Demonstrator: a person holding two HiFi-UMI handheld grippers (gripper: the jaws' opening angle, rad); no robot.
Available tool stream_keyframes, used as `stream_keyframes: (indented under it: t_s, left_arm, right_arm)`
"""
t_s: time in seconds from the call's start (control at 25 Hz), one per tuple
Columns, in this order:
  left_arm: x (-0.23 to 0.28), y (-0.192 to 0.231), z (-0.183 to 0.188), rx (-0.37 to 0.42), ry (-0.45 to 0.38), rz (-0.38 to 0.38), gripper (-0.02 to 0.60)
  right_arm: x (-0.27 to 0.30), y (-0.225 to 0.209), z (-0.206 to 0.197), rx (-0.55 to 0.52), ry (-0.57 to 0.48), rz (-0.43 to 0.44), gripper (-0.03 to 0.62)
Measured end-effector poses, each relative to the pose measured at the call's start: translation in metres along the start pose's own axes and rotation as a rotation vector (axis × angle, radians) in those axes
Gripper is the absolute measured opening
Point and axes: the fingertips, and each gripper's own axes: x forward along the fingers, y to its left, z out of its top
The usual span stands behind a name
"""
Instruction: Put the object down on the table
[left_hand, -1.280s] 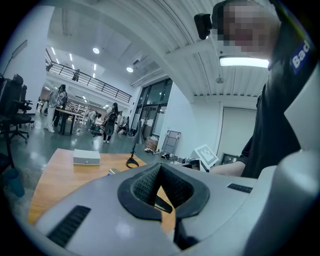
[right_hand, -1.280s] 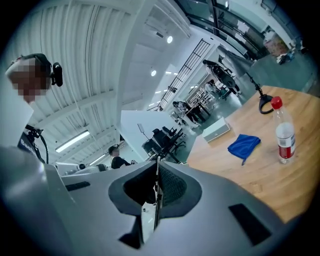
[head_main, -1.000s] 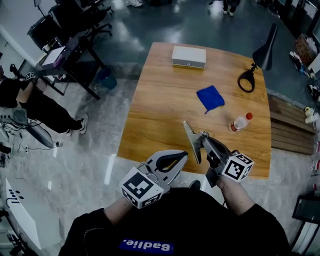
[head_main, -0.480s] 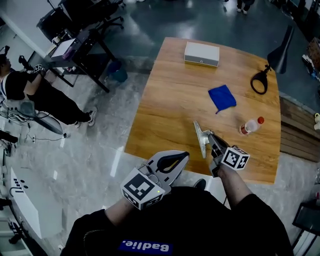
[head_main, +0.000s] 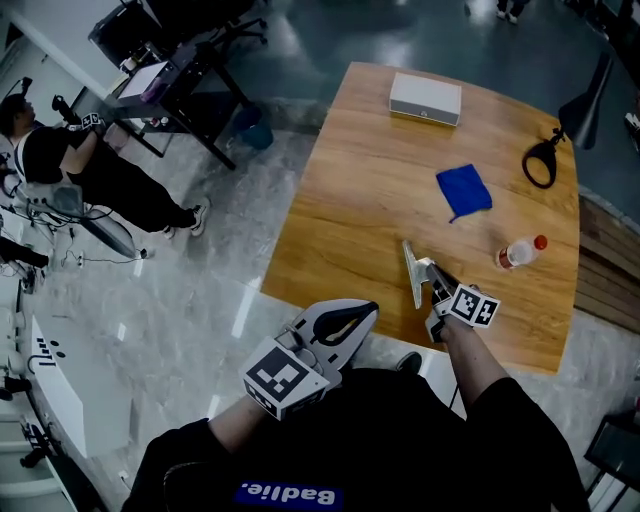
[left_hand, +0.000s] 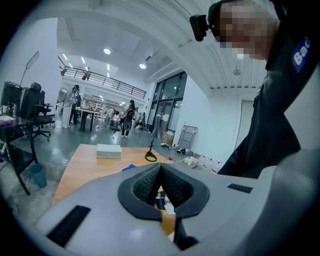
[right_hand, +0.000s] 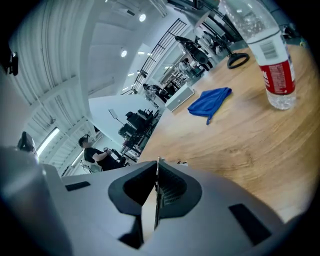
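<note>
Head view: a broad wooden table carries a white rectangular box at its far edge, a blue cloth mid-right and a clear red-capped bottle further right. Over its near right part, the right gripper clamps a thin grey flat plate on edge. Nearer, off the table, the left gripper has its jaws together on nothing.

On table: box at far edge, lamp far right, cloth central, bottle right of it, sheet in right gripper above near edge.
</note>
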Motion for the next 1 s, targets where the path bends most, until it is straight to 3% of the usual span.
stream_keyframes:
  t_s: [0.52, 1.0]
  left_arm:
    - [-0.011, 0.006, -0.013, -0.018, 0.019, 0.043, 0.005]
    - [-0.011, -0.004, -0.015, -0.023, 0.023, 0.02, 0.005]
  right_arm:
    - [0.014, -0.038, -0.025, -0.026, 0.059, -0.057, 0.017]
    - [0.017, -0.052, -0.03, -0.122, 0.105, -0.093, 0.034]
